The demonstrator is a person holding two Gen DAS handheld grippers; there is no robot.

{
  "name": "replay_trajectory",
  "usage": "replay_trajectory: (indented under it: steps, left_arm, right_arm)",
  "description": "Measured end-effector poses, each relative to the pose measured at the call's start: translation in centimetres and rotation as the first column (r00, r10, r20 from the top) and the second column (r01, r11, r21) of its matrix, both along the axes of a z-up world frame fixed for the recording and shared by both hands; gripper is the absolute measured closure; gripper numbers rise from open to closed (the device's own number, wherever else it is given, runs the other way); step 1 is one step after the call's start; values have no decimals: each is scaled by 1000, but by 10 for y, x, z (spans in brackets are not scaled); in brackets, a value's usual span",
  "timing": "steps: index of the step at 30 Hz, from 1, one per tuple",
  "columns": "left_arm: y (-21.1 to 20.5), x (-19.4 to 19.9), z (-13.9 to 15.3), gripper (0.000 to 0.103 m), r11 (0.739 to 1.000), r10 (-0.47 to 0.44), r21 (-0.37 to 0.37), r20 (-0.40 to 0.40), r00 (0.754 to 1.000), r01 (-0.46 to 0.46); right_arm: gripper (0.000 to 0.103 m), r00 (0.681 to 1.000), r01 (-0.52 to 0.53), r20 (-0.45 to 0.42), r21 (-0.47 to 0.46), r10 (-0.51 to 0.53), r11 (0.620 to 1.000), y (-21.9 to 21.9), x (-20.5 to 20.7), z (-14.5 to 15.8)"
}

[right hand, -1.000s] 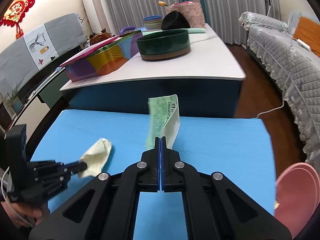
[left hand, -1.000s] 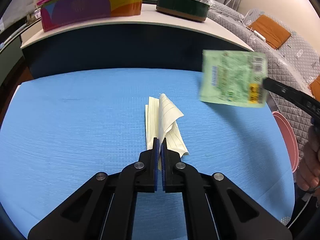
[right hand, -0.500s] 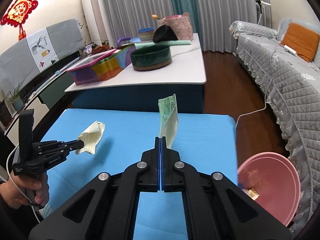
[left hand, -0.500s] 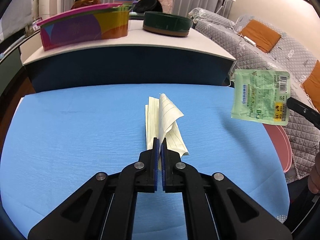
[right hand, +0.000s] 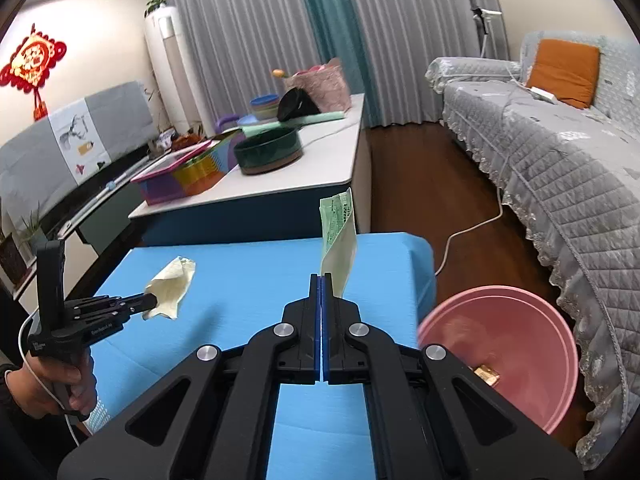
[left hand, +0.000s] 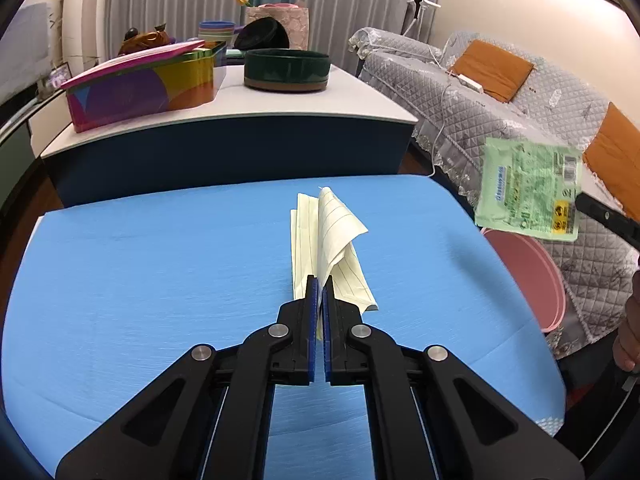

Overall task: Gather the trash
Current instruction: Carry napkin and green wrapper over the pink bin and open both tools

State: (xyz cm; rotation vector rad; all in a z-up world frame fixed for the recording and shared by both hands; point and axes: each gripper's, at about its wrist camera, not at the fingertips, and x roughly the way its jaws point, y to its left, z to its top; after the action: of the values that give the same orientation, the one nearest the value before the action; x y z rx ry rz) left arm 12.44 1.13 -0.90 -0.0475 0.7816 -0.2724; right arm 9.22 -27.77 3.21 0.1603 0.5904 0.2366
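Left gripper (left hand: 319, 280) is clamped on a folded pale-yellow lined paper sheet (left hand: 332, 240), held above the blue cloth-covered table (left hand: 140, 264); in the right wrist view the same paper (right hand: 170, 286) hangs off the gripper tips over the table's left part, apart from the cloth. Right gripper (right hand: 321, 278) is pinched tight on a flat green printed plastic wrapper (right hand: 338, 236), standing upright on edge from the tips. In the left wrist view that wrapper (left hand: 528, 190) hangs in the air past the table's right edge, above the round pink plastic basin (left hand: 528, 276).

The basin (right hand: 516, 352) sits on the floor just beside the table's right corner, between the table and the grey quilted sofa cover (right hand: 560, 168). A small brown-gold scrap (right hand: 486, 374) lies inside the basin. The right gripper's own linkage covers part of the basin's near left rim. A white cable (right hand: 476, 228) runs across the dark wood floor (right hand: 404, 160) near the basin.

Behind the blue table stands a white-topped dark-blue table (left hand: 240, 120) carrying a multicoloured tin box with a pink lid (left hand: 144, 88) and a dark green round bowl (left hand: 286, 70); more bowls and a pinkish bag sit farther back. Orange cushions (right hand: 564, 72) lie on the sofa. Grey curtains (right hand: 248, 32) hang at the back.
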Motion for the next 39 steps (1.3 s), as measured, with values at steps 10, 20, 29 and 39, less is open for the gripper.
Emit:
replay_trajectory:
  steps: [10,20,29,39]
  left_arm:
    - [-38,-4,15,101,1000,3,-22,-7,1000,-4]
    - [-90,-7,39,101,998,-54,-15,26,998,54]
    - [-140,-6,43,101,994,-109,-15,32,994,110]
    - [-191,0,43,101,985,-173,7,34,984,173]
  right_arm:
    - [103,995,82,59,14,-82,997,-47,-24,12]
    - [103,986,142,90,8,-142,990,-77,-34,20]
    - [103,973,215,86,21,-216,976,-106,-33,21]
    - [103,964,242,115,8,-241,970,-120,-26,23]
